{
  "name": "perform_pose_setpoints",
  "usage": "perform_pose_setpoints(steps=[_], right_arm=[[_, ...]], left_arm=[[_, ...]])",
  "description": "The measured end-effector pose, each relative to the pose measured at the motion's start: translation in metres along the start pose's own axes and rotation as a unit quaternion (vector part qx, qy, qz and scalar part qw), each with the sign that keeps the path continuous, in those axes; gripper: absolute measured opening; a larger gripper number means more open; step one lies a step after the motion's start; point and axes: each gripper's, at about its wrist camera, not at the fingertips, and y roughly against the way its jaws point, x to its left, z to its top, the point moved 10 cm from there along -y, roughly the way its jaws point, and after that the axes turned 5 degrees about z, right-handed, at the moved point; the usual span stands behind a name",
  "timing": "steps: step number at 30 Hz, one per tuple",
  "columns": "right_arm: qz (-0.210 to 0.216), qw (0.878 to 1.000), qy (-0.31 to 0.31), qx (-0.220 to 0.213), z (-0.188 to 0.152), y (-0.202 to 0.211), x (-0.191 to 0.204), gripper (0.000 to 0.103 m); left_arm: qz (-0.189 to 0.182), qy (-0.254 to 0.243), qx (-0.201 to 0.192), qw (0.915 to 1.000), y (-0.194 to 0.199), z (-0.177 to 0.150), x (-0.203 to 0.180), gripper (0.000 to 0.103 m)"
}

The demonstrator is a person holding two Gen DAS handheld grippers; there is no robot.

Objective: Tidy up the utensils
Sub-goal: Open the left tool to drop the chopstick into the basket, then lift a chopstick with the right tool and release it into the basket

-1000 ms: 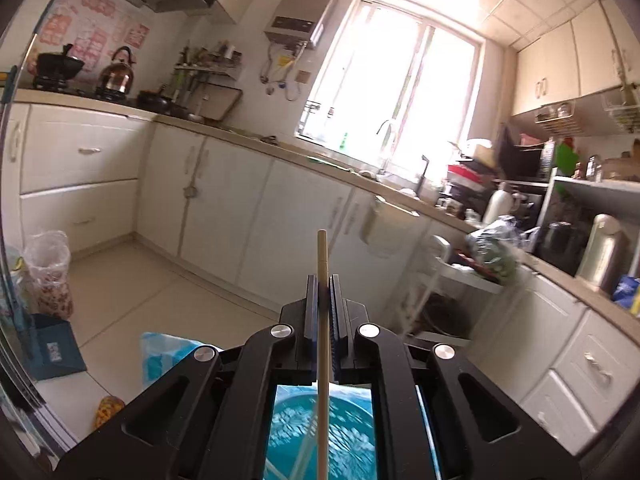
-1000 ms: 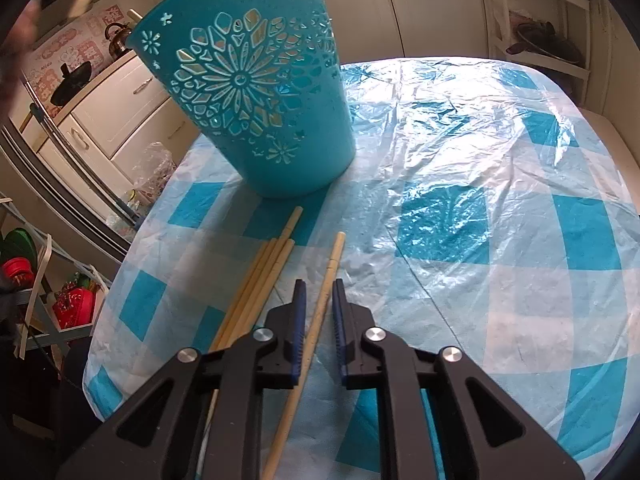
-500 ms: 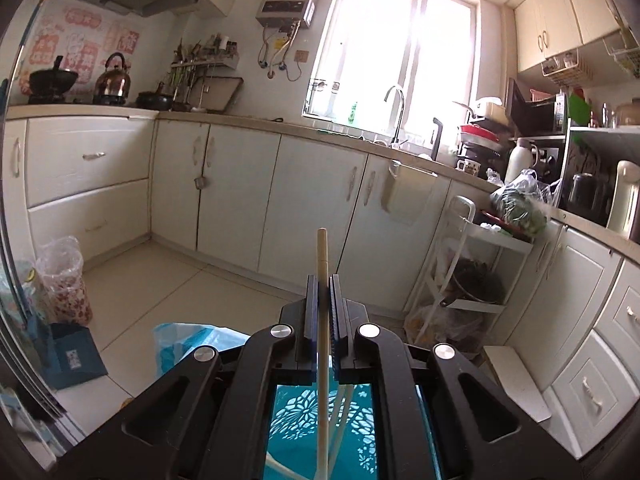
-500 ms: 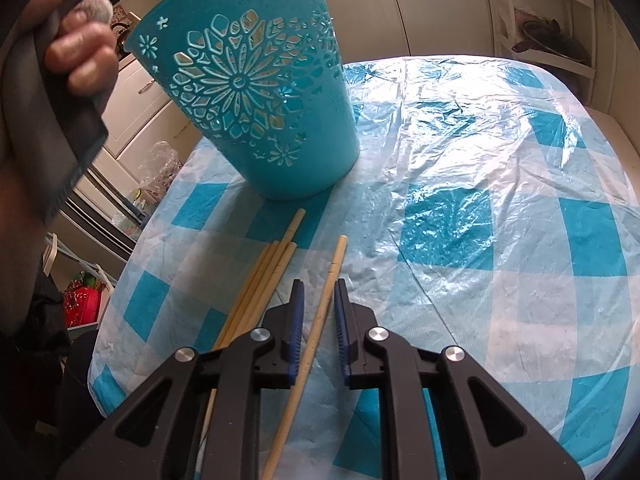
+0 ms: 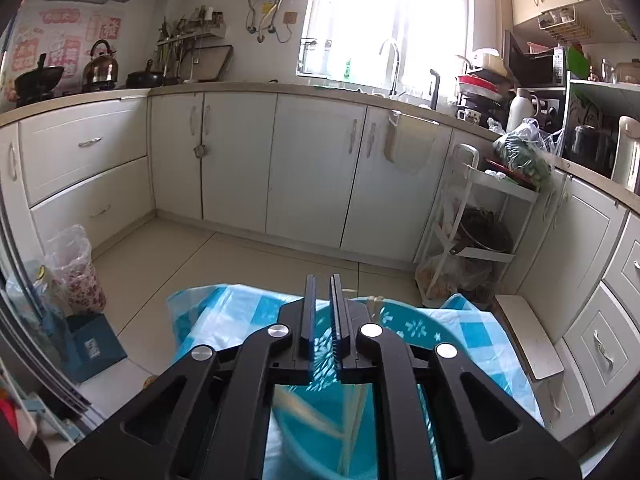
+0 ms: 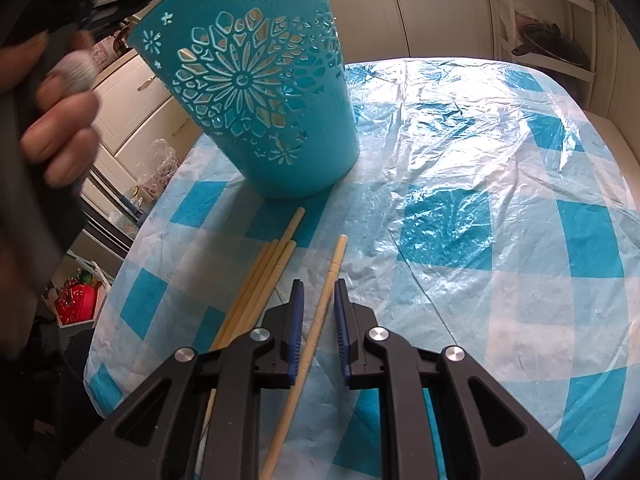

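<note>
**Chopsticks: one between the right tongs, bundle on the cloth, some in the basket**

Chopsticks lie on the blue-and-white checked tablecloth [image 6: 500,208]. In the right wrist view we note a single chopstick [image 6: 320,312] running from about 6 o'clock up toward 12, its upper end free on the cloth, its shaft passing between the two fingers of the right gripper [image 6: 319,296]. The fingers stand apart with a visible gap on each side of the stick, so these tongs are open and not gripping it.

At 10 o'clock of that stick, just beside it, we see a bundle of chopsticks [image 6: 264,280] lying roughly parallel, touching one another; the longest tip reaches close to the foot of the teal basket [image 6: 256,92]. The basket, with cut-out flower pattern, stands on the cloth at 11 o'clock of the right gripper. A hand [image 6: 60,136] shows blurred at 9 o'clock of the frame.

In the left wrist view the left gripper [image 5: 322,292] is over the basket's rim [image 5: 412,326]. Its fingers are slightly parted with nothing between them: open. Below the fingers, inside the basket, we make out pale sticks [image 5: 348,412], blurred; we cannot count them.

White kitchen cabinets [image 5: 312,168] fill the background from 9 to 3 o'clock
</note>
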Motion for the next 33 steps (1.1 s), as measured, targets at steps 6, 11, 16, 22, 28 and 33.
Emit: perform_pose_setpoints(steps=[6, 11, 16, 22, 28, 33], right_arm=[[-0.009, 1.000, 0.006, 0.003, -0.002, 0.000, 0.001, 0.016], [-0.024, 0.999, 0.022, 0.003, -0.003, 0.000, 0.003, 0.016], [-0.104, 0.986, 0.133, -0.004, -0.008, -0.005, 0.020, 0.011], [-0.025, 0.999, 0.029, -0.001, -0.007, 0.009, 0.009, 0.005], [0.094, 0.991, -0.049, -0.076, 0.024, 0.078, 0.027, 0.006], [0.132, 0.977, -0.033, -0.165, 0.089, 0.136, 0.060, 0.006]], left_arm=[[0.010, 0.032, 0.001, 0.9994, 0.042, -0.004, 0.034, 0.045], [0.007, 0.041, 0.016, 0.9990, 0.079, -0.025, 0.057, 0.050], [-0.011, 0.039, 0.044, 0.9982, 0.101, -0.054, 0.061, 0.050], [-0.020, 0.033, 0.070, 0.9968, 0.122, -0.086, 0.076, 0.050], [-0.007, 0.033, 0.081, 0.9961, 0.137, -0.105, 0.104, 0.050], [-0.007, 0.050, 0.105, 0.9932, 0.138, -0.121, 0.119, 0.050]])
